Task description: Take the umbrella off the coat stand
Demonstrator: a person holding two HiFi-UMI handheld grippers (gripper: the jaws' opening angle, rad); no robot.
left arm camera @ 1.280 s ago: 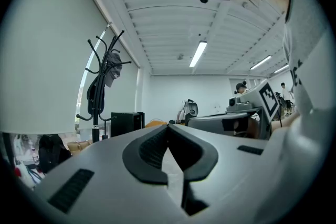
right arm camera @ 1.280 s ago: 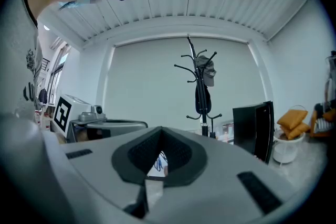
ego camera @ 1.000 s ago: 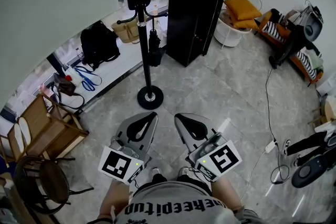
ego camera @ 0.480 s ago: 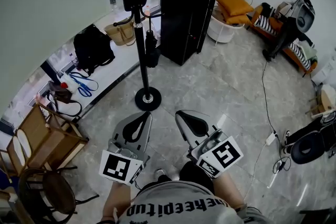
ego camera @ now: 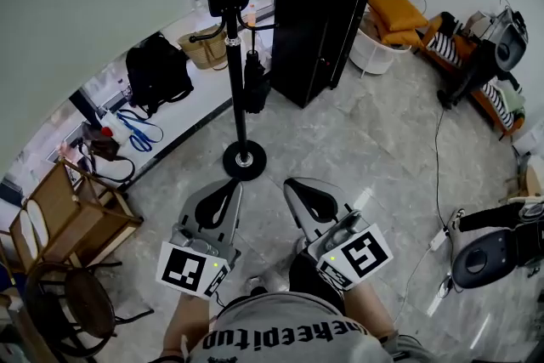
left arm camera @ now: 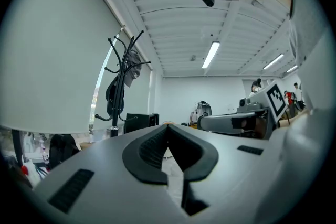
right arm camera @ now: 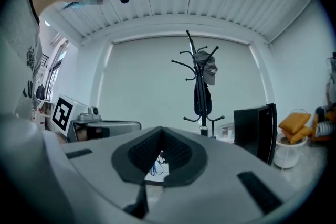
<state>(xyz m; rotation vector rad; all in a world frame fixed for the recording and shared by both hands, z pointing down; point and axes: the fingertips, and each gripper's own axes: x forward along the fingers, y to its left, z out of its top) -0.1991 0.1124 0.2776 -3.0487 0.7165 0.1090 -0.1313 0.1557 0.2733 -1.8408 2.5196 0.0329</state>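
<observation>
Left gripper (ego camera: 231,185) and right gripper (ego camera: 291,185) are each pressed together, pinching nothing. The coat stand (ego camera: 239,110) (its top cut off) carries a dark, indistinct umbrella (ego camera: 254,87).

An office-like indoor room furnished with household things is shown; a slatted white ceiling (left arm camera: 173,18) with strip lights (left arm camera: 212,54) is seen over polished stone floor tiles (ego camera: 374,140); a coat stand (ego camera: 236,72) at twelve o'clock, a black cabinet (ego camera: 319,30) at one, yellow cushions (ego camera: 399,17) at two and wooden chairs (ego camera: 72,212) at nine are ranged round it.
</observation>
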